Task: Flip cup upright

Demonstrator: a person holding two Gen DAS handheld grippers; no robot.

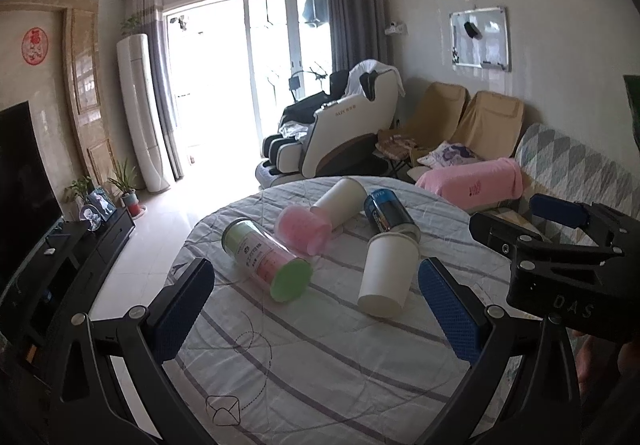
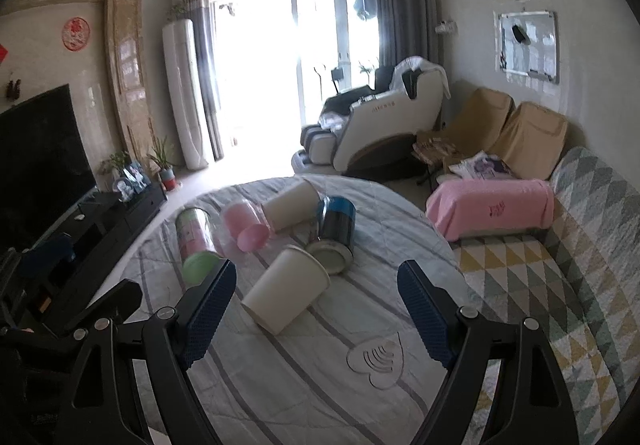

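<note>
Several cups lie on their sides on a round table with a striped cloth [image 1: 320, 357]. A white paper cup [image 1: 386, 273] is nearest; it also shows in the right wrist view [image 2: 284, 291]. Behind it lie a blue metal cup [image 1: 390, 212], a second white cup [image 1: 339, 201], a pink cup [image 1: 304, 227] and a clear cup with a green lid [image 1: 266, 259]. My left gripper [image 1: 320, 309] is open and empty, short of the cups. My right gripper [image 2: 316, 311] is open and empty, just in front of the near white cup. The right gripper [image 1: 560, 245] also shows at the right edge of the left wrist view.
A sofa with a patterned cover [image 2: 560, 265] and a pink towel [image 2: 492, 205] stands right of the table. A massage chair [image 2: 380, 125] is behind the table. A TV [image 2: 40, 157] on a black stand is at the left.
</note>
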